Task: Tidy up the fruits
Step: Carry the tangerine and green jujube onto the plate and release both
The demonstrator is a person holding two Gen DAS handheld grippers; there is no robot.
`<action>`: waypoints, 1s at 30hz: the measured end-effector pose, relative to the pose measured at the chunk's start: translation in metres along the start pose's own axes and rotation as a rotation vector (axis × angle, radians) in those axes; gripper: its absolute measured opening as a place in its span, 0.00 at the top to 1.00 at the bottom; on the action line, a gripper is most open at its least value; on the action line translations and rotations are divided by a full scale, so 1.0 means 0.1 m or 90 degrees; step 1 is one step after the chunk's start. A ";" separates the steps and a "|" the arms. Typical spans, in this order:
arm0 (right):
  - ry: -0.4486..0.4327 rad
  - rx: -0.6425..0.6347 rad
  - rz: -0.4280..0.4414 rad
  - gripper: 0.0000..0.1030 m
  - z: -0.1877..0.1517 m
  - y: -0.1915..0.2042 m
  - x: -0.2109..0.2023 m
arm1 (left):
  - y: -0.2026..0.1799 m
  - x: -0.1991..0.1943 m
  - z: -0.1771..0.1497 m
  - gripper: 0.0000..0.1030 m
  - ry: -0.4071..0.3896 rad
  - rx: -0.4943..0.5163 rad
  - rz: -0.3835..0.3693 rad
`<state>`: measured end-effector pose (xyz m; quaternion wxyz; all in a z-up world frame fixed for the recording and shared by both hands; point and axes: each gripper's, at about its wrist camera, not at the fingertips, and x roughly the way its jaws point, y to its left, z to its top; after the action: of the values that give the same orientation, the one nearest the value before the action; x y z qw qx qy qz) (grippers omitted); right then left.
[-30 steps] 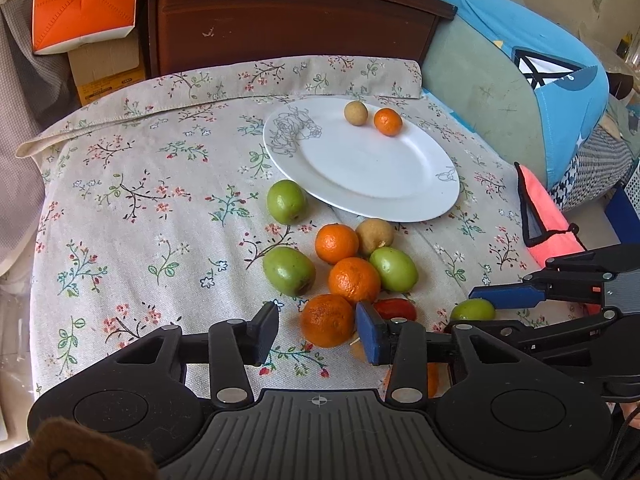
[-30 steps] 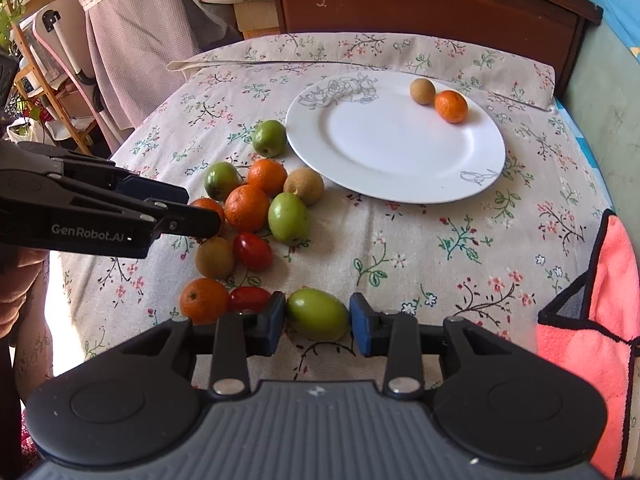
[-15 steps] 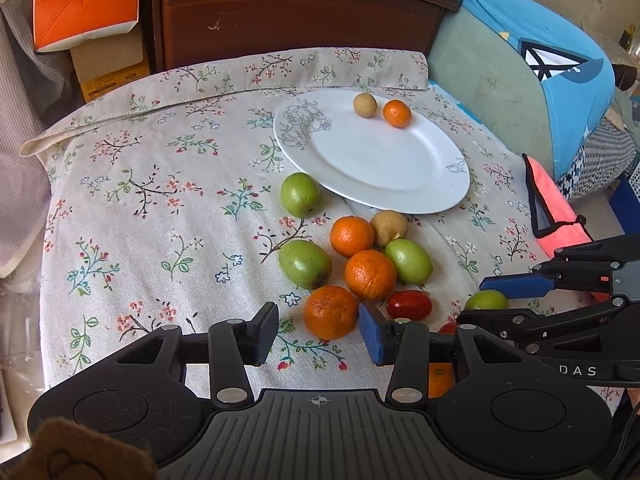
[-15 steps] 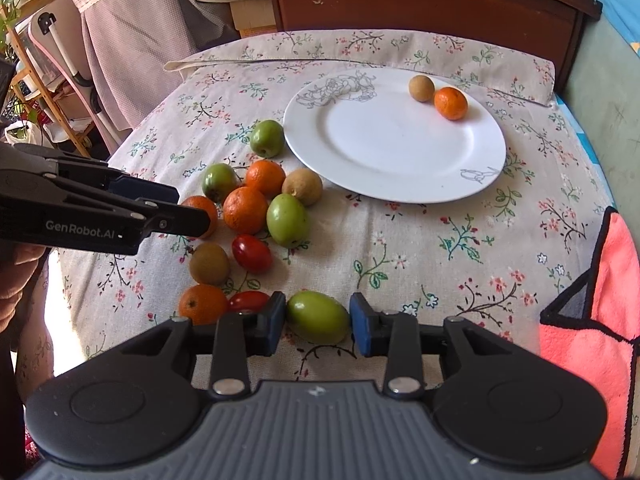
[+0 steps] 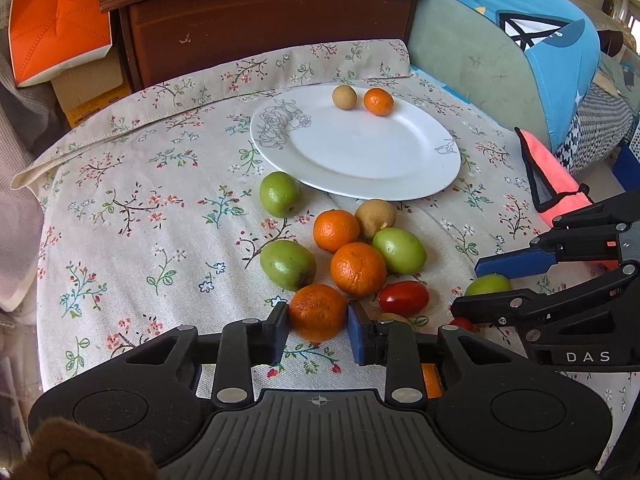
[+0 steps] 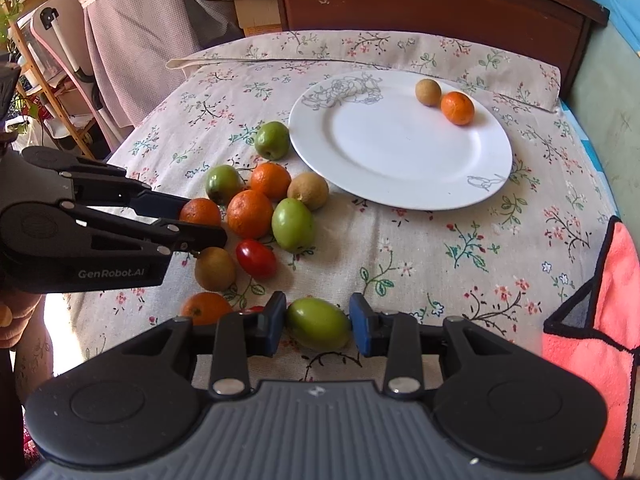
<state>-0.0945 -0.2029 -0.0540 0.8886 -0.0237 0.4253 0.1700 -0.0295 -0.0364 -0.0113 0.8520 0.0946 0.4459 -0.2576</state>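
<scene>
My left gripper [image 5: 318,322] has its jaws closing, and the pads press on a mandarin [image 5: 316,308] at the near edge of the fruit pile. From the right wrist view that left gripper [image 6: 200,222] reaches in from the left around the same mandarin [image 6: 200,211]. My right gripper [image 6: 318,322] is shut on a green fruit [image 6: 318,328] lying on the cloth. Beyond the pile, a white plate [image 5: 360,160] carries a small brown fruit [image 5: 344,97] and a small mandarin [image 5: 378,101].
The pile holds two more mandarins [image 5: 358,268], several green fruits [image 5: 287,265], a red tomato [image 5: 404,298] and a brown fruit [image 5: 375,213]. A pink cloth [image 6: 592,300] lies at the table's right edge. A dark wooden cabinet [image 5: 260,20] stands behind the table.
The left gripper's jaws have come together onto the mandarin, which earlier sat loose between wider jaws. The right gripper and its green fruit have stayed put.
</scene>
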 end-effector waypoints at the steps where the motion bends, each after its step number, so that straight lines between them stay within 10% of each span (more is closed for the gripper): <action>1: -0.001 -0.004 0.000 0.66 0.00 0.01 0.00 | -0.01 -0.01 0.00 0.73 -0.001 0.004 0.001; 30: -0.111 0.064 -0.036 0.66 0.54 -0.34 -0.20 | 0.00 0.05 0.57 0.73 -0.071 0.007 -0.012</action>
<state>-0.0550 -0.2307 -0.0081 0.9267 0.0238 0.3535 0.1250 0.0130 -0.0598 0.0180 0.8726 0.0801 0.3970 -0.2730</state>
